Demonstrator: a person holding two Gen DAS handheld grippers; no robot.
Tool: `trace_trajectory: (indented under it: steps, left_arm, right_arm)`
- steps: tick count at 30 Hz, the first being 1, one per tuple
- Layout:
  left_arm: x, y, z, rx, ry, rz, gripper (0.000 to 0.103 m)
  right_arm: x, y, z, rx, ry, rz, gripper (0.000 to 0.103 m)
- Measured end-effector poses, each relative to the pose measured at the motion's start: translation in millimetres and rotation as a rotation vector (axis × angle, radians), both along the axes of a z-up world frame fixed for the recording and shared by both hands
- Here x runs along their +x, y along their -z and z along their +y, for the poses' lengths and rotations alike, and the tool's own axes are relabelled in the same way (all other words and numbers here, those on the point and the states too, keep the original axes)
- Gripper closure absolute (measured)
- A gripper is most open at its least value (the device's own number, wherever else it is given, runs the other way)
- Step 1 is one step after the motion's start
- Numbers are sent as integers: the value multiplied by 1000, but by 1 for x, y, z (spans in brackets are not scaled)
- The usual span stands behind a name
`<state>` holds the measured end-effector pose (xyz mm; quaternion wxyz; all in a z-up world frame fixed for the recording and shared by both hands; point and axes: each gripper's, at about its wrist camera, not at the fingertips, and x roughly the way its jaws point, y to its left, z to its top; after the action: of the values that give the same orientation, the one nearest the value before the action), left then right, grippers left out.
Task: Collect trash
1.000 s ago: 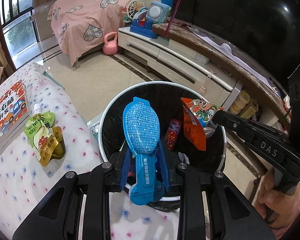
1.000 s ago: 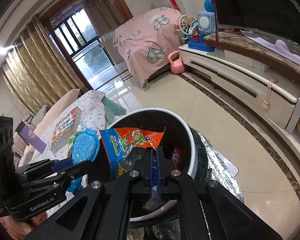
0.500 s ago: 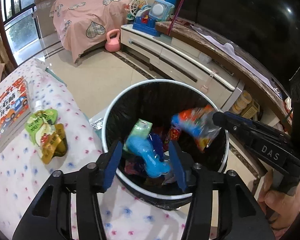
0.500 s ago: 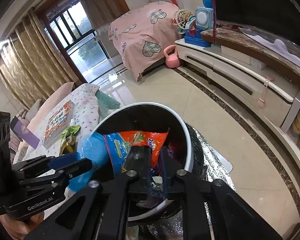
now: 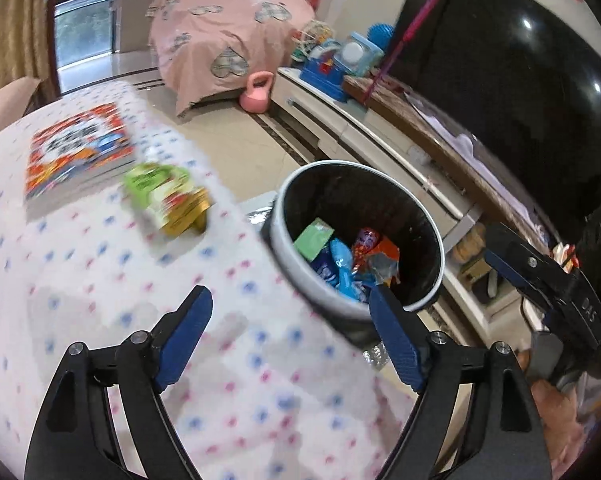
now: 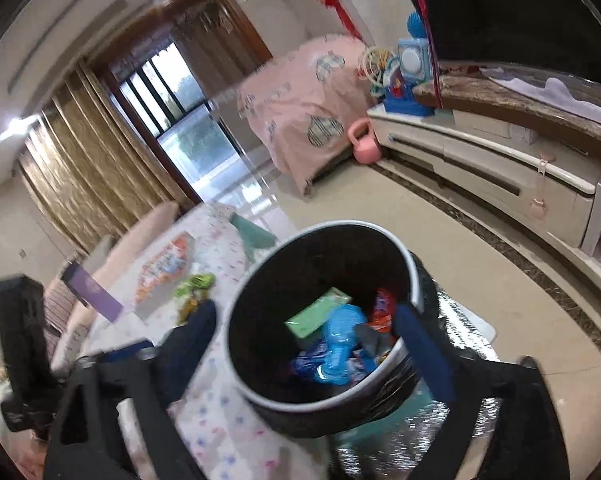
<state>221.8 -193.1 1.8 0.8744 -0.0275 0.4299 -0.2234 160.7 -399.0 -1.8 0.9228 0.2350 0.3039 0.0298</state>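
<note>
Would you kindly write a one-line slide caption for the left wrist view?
Left gripper opening, empty, over the dotted tablecloth; wrappers lie in the black bin, green pouches remain.

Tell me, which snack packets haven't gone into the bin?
The green and gold pouches, lying on the dotted cloth beside the book; the others are inside the bin.

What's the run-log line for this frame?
left gripper: jaws opening, empty | right gripper: jaws opening, empty | wrappers: in bin | pouches: on table
</note>
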Motion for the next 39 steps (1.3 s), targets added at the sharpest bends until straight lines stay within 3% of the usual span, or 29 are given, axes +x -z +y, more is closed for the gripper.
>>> trace_trajectory:
  steps: [10,20,22,31,39]
  left_arm:
    - [-70,-6,63,-56,-101,-85,19]
    - [-134,-21,124,-121,-221,-207,7]
    - [-143,-25,128,-111,-236,-249,0]
    - [-181,-24,135,4,-295,-417,0]
    - [-200,-18,138,84,-330,-501,0]
  right_arm:
    - [-60,-9,55,-31,-8,-68,2]
    - [-99,-23,104,-101,-25,-125,1]
    - [-109,-30,114,-147,-11,-143,0]
    - [-166,-39,160,-379,72,-346,0]
    - [-171,-26,164,-381,79,-360,0]
